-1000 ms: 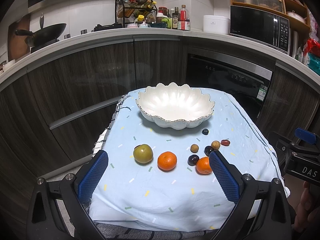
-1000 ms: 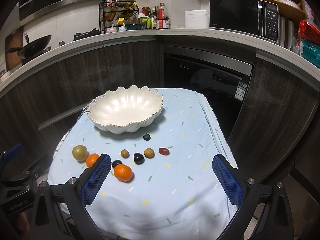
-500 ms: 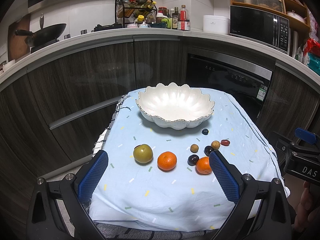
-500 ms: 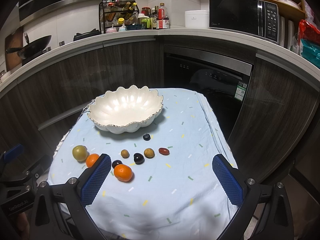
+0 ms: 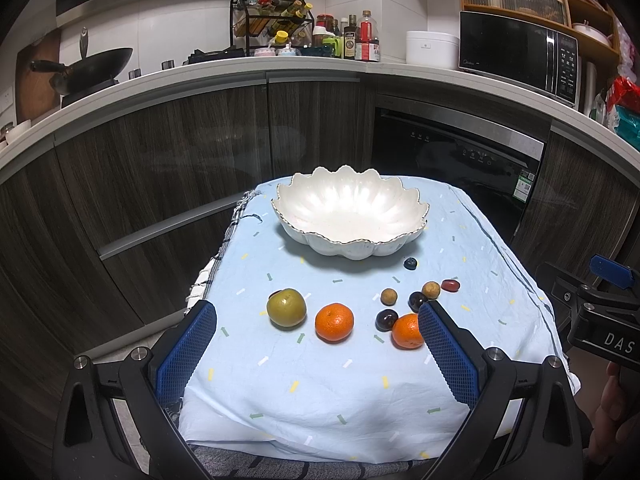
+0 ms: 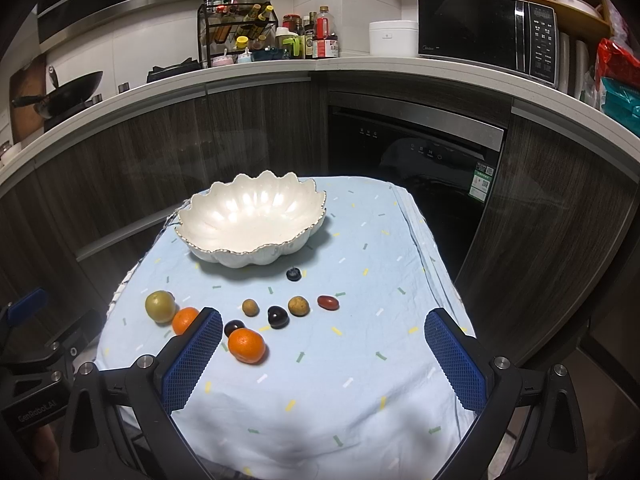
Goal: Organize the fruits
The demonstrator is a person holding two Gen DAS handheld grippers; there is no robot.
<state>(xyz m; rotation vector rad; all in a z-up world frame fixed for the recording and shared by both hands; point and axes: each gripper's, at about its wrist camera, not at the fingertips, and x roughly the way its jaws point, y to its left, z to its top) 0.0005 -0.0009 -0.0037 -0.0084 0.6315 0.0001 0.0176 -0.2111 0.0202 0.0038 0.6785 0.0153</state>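
Dark-wood kitchen, small table under a pale blue confetti-print cloth (image 5: 360, 392).

White scalloped ceramic bowl (image 5: 348, 216) sits at the far end, nothing in it; nearer lie a green round fruit (image 5: 286, 307), two oranges (image 5: 334, 322), and small dark, tan and red fruits. Left gripper (image 5: 316, 354) and right gripper (image 6: 324, 364) hover spread wide, holding nothing.

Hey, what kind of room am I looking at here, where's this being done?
A home kitchen, most likely. A microwave sits on the counter, a wok stands at the left, and a rack of bottles lines the back wall. The fruit lies on a small cloth-covered table.
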